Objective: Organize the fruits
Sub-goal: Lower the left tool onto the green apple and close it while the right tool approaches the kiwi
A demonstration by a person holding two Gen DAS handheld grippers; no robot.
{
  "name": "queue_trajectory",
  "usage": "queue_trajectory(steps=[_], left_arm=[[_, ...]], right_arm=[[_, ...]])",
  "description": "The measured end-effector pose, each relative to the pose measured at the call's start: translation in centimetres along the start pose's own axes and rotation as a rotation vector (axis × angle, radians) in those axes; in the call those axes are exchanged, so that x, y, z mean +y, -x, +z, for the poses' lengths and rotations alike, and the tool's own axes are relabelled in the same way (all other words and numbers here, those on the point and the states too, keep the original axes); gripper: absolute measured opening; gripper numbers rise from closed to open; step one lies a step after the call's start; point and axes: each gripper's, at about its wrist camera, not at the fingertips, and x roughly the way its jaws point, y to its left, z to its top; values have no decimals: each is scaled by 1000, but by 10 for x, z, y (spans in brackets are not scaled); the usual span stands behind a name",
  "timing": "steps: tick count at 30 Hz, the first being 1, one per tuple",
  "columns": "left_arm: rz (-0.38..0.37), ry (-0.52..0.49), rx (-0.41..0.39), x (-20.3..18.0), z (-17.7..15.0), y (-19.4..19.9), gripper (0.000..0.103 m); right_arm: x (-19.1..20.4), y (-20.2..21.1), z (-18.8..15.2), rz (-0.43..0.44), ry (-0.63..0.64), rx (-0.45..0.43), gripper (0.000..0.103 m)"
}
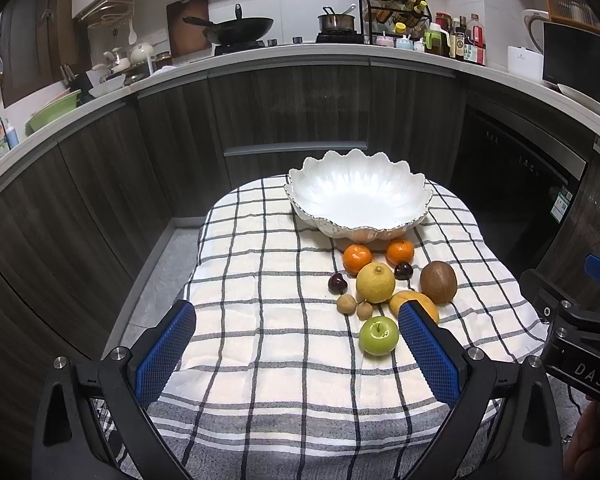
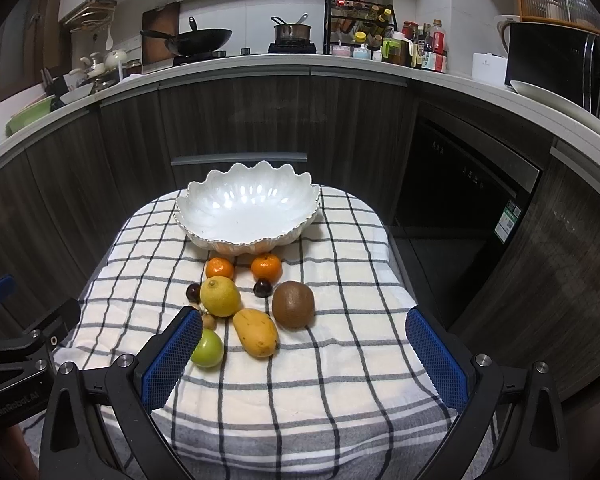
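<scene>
We see white scalloped bowl [image 2: 247, 208] at far end of checked cloth [image 2: 339, 360]. Just before bowl: kiwi [image 2: 292, 304], mango [image 2: 256, 332], lemon [image 2: 220, 296], green apple [image 1: 378, 335]. Left gripper [image 1: 296, 354] and right gripper [image 2: 303, 354] gape wide, hold nothing, nearer than fruit.

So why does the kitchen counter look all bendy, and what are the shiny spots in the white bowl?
Both wrist views use fisheye lenses, so the straight counter bows into a curve and the corners go dark. In the right wrist view, the white bowl shows bright glare spots, likely from lights overhead. In the left wrist view, the bowl shows softer glare. Fruit stays sharp in both.
</scene>
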Motion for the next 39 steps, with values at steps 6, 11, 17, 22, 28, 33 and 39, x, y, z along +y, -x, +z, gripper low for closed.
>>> queue_trajectory(steps=[6, 11, 17, 22, 28, 33, 39], left_arm=[[-9, -6, 11, 0, 4, -8, 103], [-9, -9, 15, -3, 7, -16, 103], [-16, -15, 36, -8, 10, -32, 103], [-35, -33, 66, -15, 8, -49, 103], [-52, -50, 96, -27, 3, -74, 103], [-67, -54, 128, -35, -2, -96, 103], [-92, -63, 172, -47, -10, -119, 103]], right_arm=[[0, -9, 1, -3, -1, 7, 103], [-3, -18, 3, -13, -3, 12, 103], [-10, -35, 5, -22, -15, 30, 103], [-16, -54, 3, -30, -25, 58, 103], [-23, -76, -1, -45, -24, 84, 103], [-29, -94, -6, -54, -23, 112, 103], [-33, -111, -9, -63, -19, 136, 103]])
